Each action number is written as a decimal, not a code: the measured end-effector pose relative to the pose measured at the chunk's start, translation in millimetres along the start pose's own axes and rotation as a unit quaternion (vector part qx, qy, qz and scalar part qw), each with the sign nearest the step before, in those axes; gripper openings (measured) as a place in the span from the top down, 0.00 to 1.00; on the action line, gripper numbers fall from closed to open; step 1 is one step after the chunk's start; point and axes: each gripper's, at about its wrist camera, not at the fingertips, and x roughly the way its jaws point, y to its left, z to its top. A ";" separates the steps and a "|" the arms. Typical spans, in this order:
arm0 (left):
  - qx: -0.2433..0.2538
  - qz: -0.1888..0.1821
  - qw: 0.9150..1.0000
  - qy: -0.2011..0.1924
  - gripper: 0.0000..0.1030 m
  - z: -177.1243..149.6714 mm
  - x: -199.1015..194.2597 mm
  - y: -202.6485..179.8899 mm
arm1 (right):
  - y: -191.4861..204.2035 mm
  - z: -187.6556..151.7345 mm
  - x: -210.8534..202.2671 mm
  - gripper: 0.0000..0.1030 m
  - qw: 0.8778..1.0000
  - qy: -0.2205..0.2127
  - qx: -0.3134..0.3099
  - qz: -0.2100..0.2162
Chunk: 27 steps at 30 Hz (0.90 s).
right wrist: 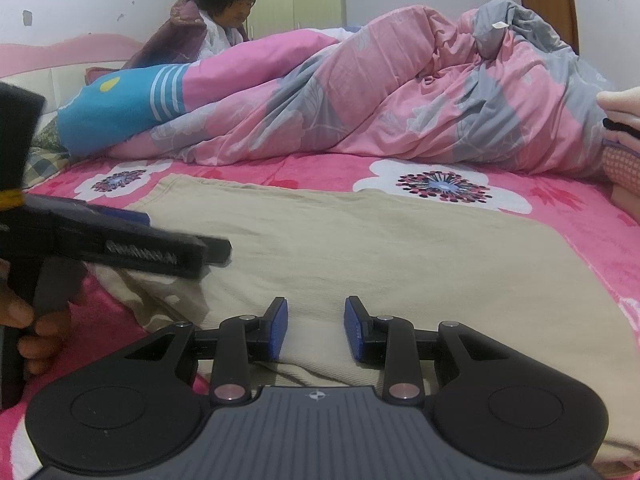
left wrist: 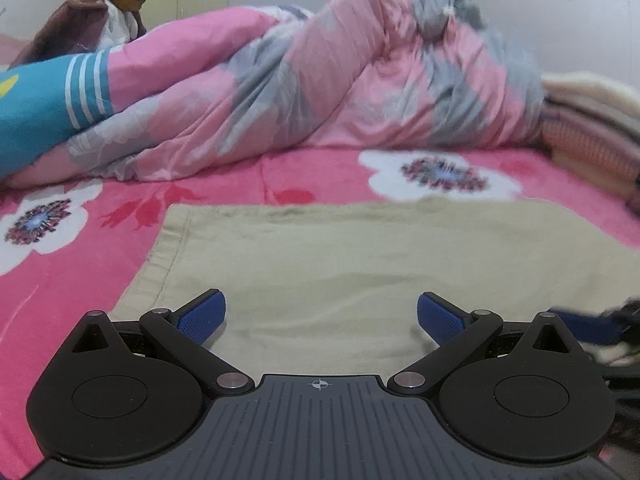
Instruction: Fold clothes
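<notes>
— Two grippers, both over the same cloth. How do they stand?
— The left gripper (left wrist: 321, 316) has its blue pads spread wide, with nothing between them; it hangs just above the beige garment (left wrist: 360, 264).
— And the right one?
— The right gripper (right wrist: 316, 330) has its pads drawn closer, with a gap still showing. A raised fold of the beige garment (right wrist: 360, 248) lies in that gap, but the pads do not seem to press on it.
— Can each be seen from the other side?
— From the right wrist view, the left gripper (right wrist: 132, 236) shows at the left edge, held by a hand (right wrist: 36, 320) low over the cloth's near corner. From the left wrist view, only a blurred blue and black bit shows at the right edge.
— Where is the garment?
— Spread flat on a pink flowered bedsheet (right wrist: 580, 216). Behind it lies a heaped pink and grey quilt (right wrist: 400, 100), with a blue striped pillow (right wrist: 120, 108) at its left end. A stack of folded blankets (left wrist: 592, 136) sits at the right, and a person (right wrist: 224, 12) sits at the far side of the bed.
</notes>
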 end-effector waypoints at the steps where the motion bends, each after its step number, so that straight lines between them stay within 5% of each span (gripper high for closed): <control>1: -0.011 -0.013 1.000 0.005 0.00 0.6 -0.5 1.9 | -0.1 -0.1 0.1 0.67 1.000 0.000 0.000 0.000; 6: 0.013 0.011 0.999 0.029 0.00 -2.9 9.9 -11.3 | 0.5 3.8 -3.2 0.66 1.000 0.007 -0.004 -0.007; 10: 0.013 0.014 0.999 0.029 0.00 -4.0 9.5 -11.5 | -3.3 13.6 -13.8 0.48 1.000 0.015 -0.010 -0.023; 21: 0.009 0.010 1.000 0.027 0.00 -5.0 9.3 -10.0 | -36.5 -19.1 -55.2 0.47 0.998 0.008 -0.014 -0.058; 27: 0.005 0.006 1.000 0.027 0.00 -4.3 9.4 -9.4 | -51.6 1.6 -71.2 0.47 0.996 -0.007 0.014 -0.083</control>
